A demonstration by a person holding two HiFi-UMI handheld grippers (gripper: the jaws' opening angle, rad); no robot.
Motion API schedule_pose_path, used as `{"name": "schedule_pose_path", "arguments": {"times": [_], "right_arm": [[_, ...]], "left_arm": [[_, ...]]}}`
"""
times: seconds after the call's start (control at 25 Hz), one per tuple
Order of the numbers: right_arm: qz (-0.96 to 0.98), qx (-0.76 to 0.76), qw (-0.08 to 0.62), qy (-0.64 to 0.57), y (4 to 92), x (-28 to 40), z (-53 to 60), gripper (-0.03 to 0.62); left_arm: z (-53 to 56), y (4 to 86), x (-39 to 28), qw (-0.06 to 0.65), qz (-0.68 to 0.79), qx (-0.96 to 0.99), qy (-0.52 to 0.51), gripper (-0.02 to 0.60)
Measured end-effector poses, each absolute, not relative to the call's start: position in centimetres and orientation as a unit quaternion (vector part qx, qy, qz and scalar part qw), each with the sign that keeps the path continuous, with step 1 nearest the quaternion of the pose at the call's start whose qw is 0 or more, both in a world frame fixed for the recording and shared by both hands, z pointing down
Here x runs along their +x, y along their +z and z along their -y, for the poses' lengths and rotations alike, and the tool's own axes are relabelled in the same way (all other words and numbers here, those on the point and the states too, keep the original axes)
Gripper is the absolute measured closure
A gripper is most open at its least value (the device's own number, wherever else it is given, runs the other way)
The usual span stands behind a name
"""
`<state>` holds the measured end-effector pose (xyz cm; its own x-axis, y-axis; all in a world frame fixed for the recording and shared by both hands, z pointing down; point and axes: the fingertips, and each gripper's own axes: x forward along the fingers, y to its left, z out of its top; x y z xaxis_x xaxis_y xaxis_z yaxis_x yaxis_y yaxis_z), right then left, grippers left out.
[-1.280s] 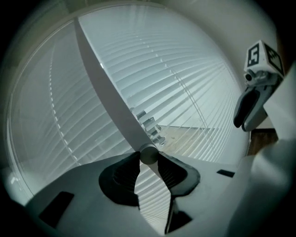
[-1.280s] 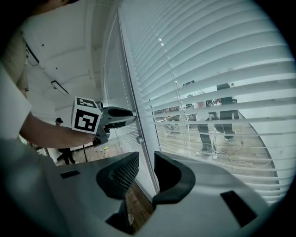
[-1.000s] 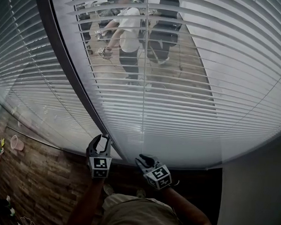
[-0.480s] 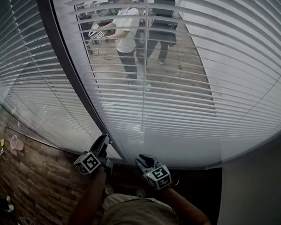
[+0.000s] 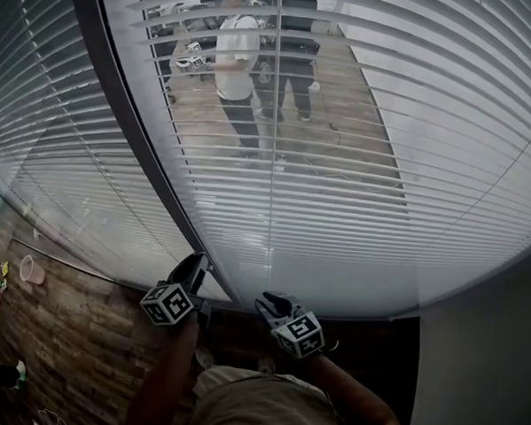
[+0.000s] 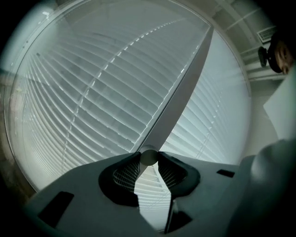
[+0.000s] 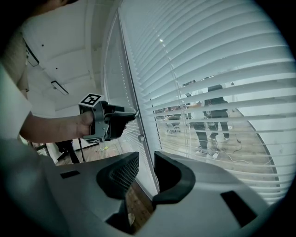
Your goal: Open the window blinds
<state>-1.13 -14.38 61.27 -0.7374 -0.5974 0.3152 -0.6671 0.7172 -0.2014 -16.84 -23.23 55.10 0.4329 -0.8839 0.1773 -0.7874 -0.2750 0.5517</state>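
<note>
– Both tongs are working low down by the window frame (image 5: 136,143). The left tongs (image 5: 196,264) are pinching something small and round on that frame, and their jaws have just been closing onto it. I'm taking it for a knob (image 6: 149,156), though from here it could be a rod's end.

– And the right tongs (image 5: 272,300)?

– Hanging just right of the frame's foot, jaws drawn together, carrying nothing.

– Where are the blinds (image 5: 354,212) in all this?

– Spreading to the right of the frame, slats partly tilted. People are showing through the upper rows, while the bottom rows are looking shut.

– So what's worrying you?

– Only the very tips are biting on that knob, and it's looking smooth. If the wrist is turning too briskly, I'm expecting the knob to be slipping out and the jaws to be scraping the frame. Twisting the wrong way would be closing the slats instead.
</note>
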Motion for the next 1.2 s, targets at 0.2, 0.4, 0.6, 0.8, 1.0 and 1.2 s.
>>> {"name": "schedule_pose_path", "arguments": {"times": [0.2,0.4,0.6,0.8,1.0,1.2], "right_arm": [[0.922,0.337,0.115,0.153,61.5,-1.3,14.0,0.485],[0.923,0.334,0.118,0.151,61.3,-1.5,14.0,0.485],[0.923,0.33,0.123,0.152,61.5,-1.6,13.8,0.485],[0.922,0.335,0.12,0.154,61.1,-1.6,14.1,0.485],[0.924,0.331,0.12,0.148,61.4,-1.8,14.0,0.485],[0.925,0.331,0.114,0.149,60.9,-2.0,14.1,0.485]], "left_arm": [[23.1,55.1,-16.7,0.256,0.534,0.805,-0.042,0.445],[23.1,55.0,-16.5,0.197,0.546,0.814,0.014,0.445],[23.0,55.3,-16.7,0.124,0.563,0.811,0.1,0.445],[23.1,55.4,-16.6,0.041,0.57,0.802,0.175,0.444],[23.1,55.6,-16.0,-0.017,0.561,0.795,0.228,0.444],[23.0,56.0,-16.0,-0.072,0.557,0.778,0.282,0.443]]}}
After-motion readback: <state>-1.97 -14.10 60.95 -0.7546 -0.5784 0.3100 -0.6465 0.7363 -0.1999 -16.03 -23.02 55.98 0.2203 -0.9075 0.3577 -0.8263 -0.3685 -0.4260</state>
